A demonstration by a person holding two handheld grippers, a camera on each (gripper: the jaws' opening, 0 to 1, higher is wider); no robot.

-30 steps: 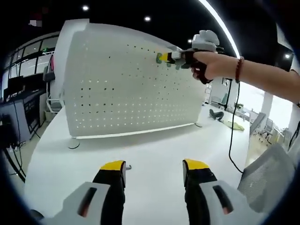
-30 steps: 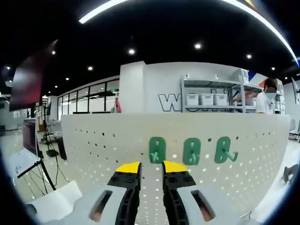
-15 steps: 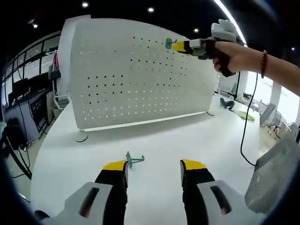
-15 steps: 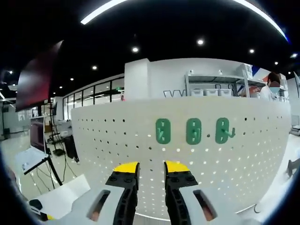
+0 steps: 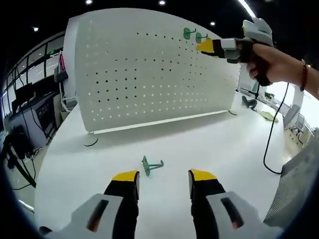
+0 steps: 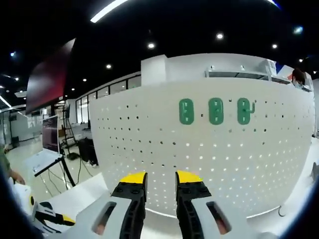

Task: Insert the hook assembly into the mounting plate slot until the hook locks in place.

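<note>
Altogether four green hooks show: three are mounted in a row on the white pegboard (image 6: 209, 149), seen at upper centre of the right gripper view, the first hook (image 6: 186, 111), the second hook (image 6: 216, 110) and the third hook (image 6: 243, 110), whose prong turns up at its right side. Their plates stand with the long axis up and down in that view. A fourth, the loose hook (image 5: 151, 165), lies on the white bench (image 5: 199, 144) in the lower middle of the left gripper view, just beyond the left tongs (image 5: 163, 175); its flat plate is toward the left and its prong runs rightward, the long axis across the frame. The left tongs stand wide apart with nothing between the yellow tips. The right tongs (image 6: 155, 177) are nearly closed, a thin gap left, gripping nothing, and face the pegboard below the mounted row. At upper right of the left gripper view a hand (image 5: 271, 59) carries the right tongs near the pegboard's top.
</note>
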